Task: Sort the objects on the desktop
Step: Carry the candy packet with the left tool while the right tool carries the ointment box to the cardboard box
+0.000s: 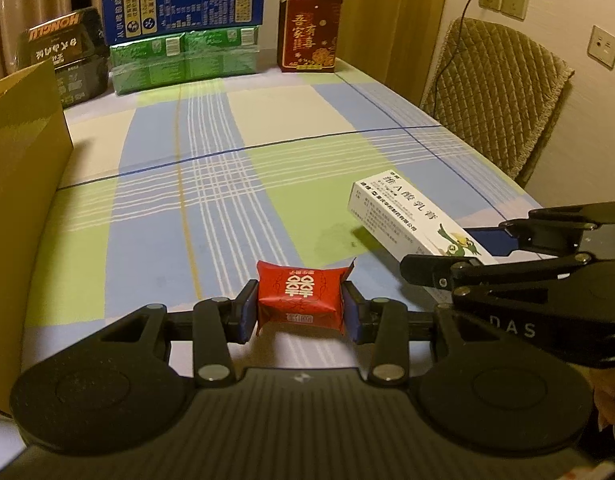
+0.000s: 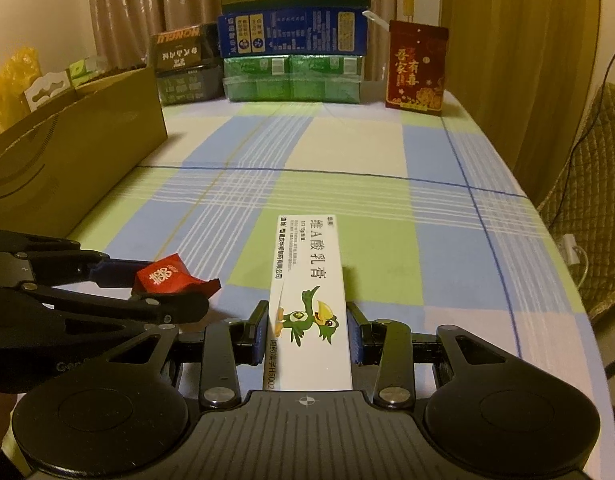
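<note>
Over the checked tabletop [image 1: 211,208], the left tool [image 1: 300,305] pinched a red candy packet [image 1: 300,296] by its ends, lifted, seemingly for the cardboard box [image 1: 23,184] at its left. From the right wrist view, the right tool [image 2: 309,336] clamped a white ointment box [image 2: 309,280] near its rear end, its length pointing forward, likely for the same sorting.

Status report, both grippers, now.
Left gripper shut on red candy packet. Right gripper shut on white ointment box. Cardboard box left, path open.

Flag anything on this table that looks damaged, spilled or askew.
One thing stands out: a faint dark stain on the checked tablecloth, on a green square beside the white ointment carton held in the right claw. The small red candy packet in the left claw looks intact.
</note>
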Demonstrator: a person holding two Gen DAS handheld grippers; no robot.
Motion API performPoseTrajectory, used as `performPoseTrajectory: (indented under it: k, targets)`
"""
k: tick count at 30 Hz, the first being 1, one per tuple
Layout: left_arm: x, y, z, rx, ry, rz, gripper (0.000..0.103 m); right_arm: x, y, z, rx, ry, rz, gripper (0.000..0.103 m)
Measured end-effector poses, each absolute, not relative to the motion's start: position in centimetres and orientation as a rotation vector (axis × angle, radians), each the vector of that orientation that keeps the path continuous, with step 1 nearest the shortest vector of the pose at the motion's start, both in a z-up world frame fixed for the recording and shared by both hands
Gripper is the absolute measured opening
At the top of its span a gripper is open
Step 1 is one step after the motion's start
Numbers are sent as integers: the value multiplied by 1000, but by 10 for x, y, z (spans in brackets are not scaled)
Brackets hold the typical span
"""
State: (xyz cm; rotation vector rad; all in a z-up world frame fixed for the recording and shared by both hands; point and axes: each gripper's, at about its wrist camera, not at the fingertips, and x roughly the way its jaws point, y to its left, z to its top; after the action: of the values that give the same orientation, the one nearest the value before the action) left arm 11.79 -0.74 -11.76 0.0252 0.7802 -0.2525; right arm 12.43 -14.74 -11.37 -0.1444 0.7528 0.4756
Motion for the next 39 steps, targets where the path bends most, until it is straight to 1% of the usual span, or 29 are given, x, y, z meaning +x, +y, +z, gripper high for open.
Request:
performPoseTrajectory:
  k: [13, 23, 30, 35, 39]
  targets:
    - [78, -11, -104, 6, 764, -249, 37, 92, -171, -97, -120, 727, 425, 35]
    - [56, -9, -68, -28, 696, -243, 37, 60, -178, -74, -89, 702, 408, 35]
    - [46, 12, -31, -50, 648, -199, 37, 45, -162, -37, -86, 642, 453, 35]
    - [44, 53, 14, -86, 608, -145, 37, 42, -125, -4, -99, 581, 533, 35]
    - [38, 94, 51, -56, 565, -86, 37, 42, -83, 16, -115, 544, 612, 35]
